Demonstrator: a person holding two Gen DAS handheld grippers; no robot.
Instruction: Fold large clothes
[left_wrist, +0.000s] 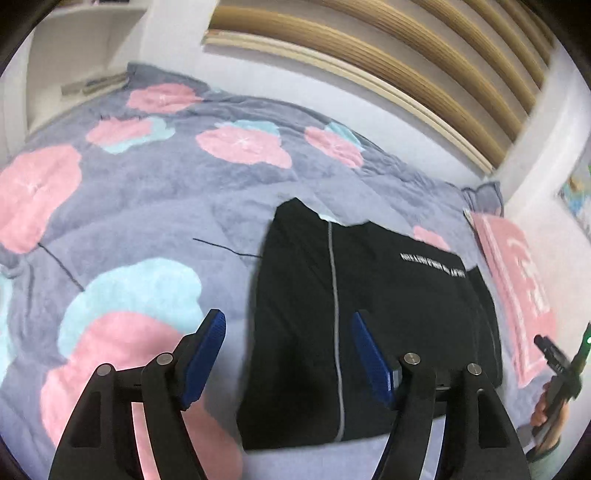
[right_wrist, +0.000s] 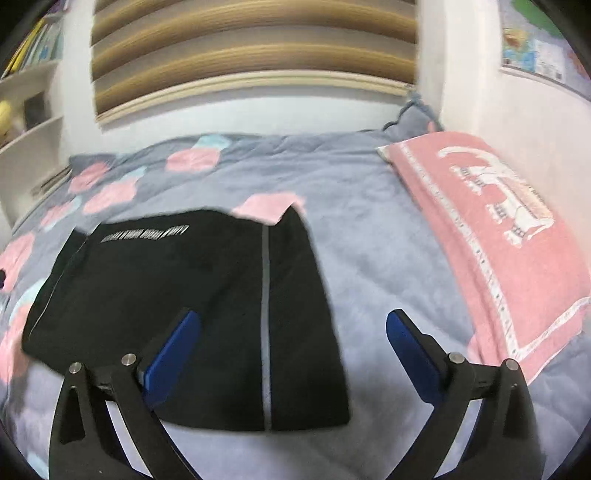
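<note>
A black garment (left_wrist: 369, 317) with a grey stripe and white lettering lies folded into a flat rectangle on the bed. It also shows in the right wrist view (right_wrist: 192, 317). My left gripper (left_wrist: 288, 325) is open and empty, held above the garment's left edge. My right gripper (right_wrist: 293, 325) is open and empty, held above the garment's right edge. The right gripper and the hand holding it (left_wrist: 557, 373) show at the right edge of the left wrist view.
The bed has a grey quilt (left_wrist: 155, 206) with pink and teal flowers. A pink towel-covered pillow (right_wrist: 491, 236) lies to the right of the garment. A slatted wooden headboard (right_wrist: 255, 55) and white wall stand behind. Shelves (right_wrist: 29, 122) are at the left.
</note>
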